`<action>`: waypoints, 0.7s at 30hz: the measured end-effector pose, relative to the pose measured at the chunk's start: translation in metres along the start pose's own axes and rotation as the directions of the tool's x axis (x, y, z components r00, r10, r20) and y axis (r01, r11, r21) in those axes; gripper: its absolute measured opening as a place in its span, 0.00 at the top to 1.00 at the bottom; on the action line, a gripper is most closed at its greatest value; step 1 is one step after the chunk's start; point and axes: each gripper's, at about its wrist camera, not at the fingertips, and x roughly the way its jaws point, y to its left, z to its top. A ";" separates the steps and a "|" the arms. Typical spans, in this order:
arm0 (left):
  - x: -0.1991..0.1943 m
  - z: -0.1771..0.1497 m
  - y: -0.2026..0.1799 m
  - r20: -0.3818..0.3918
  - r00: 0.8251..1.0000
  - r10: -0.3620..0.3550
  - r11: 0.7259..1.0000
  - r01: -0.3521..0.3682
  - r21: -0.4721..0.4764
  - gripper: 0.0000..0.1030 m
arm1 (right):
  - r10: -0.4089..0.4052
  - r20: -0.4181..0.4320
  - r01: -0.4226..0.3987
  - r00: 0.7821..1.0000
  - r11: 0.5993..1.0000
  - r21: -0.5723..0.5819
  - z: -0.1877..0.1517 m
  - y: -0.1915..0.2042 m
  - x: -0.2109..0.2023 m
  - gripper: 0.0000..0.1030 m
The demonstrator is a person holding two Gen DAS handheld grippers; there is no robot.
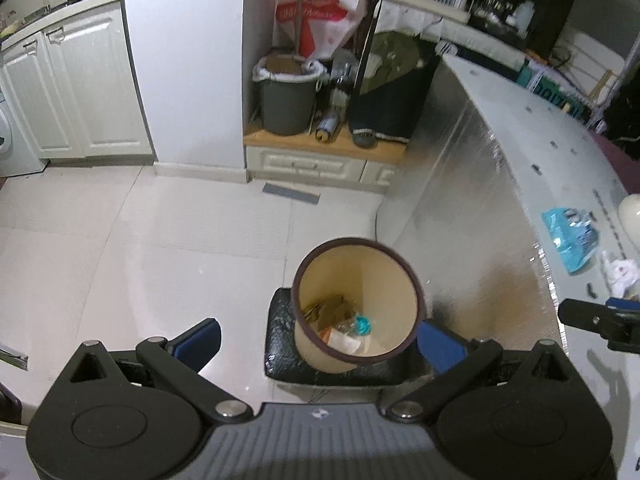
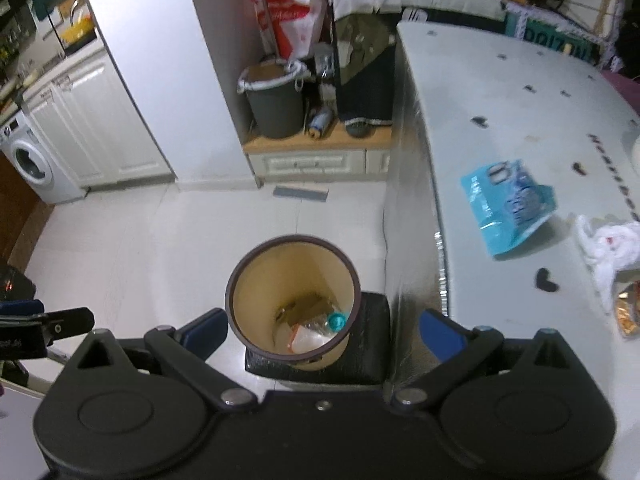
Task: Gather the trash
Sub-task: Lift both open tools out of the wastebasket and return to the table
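Hardly any legible text. Green sign (image 2: 550, 46), upper right of right wrist view, shows large pale letters, approx "PRIZ…", cut off. Red-white bag (image 2: 288, 12), top centre: red print, unreadable. Blue packet (image 2: 508, 206) on desk (image 2: 460, 92): print too blurred.

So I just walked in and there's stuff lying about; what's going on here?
A person is clearing trash with a hand-held tool in each hand. Both the left tool and right tool are open and empty above the beige round bin with a brown rim, which already holds some rubbish. The blue plastic packet and crumpled white bag remain on the white table.
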 end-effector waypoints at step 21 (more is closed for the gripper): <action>-0.084 -0.047 -0.173 0.229 0.973 -0.032 0.998 0.019 0.058 0.00 | -0.022 0.231 0.010 0.973 0.998 0.055 -0.049 -0.158 -0.122 0.00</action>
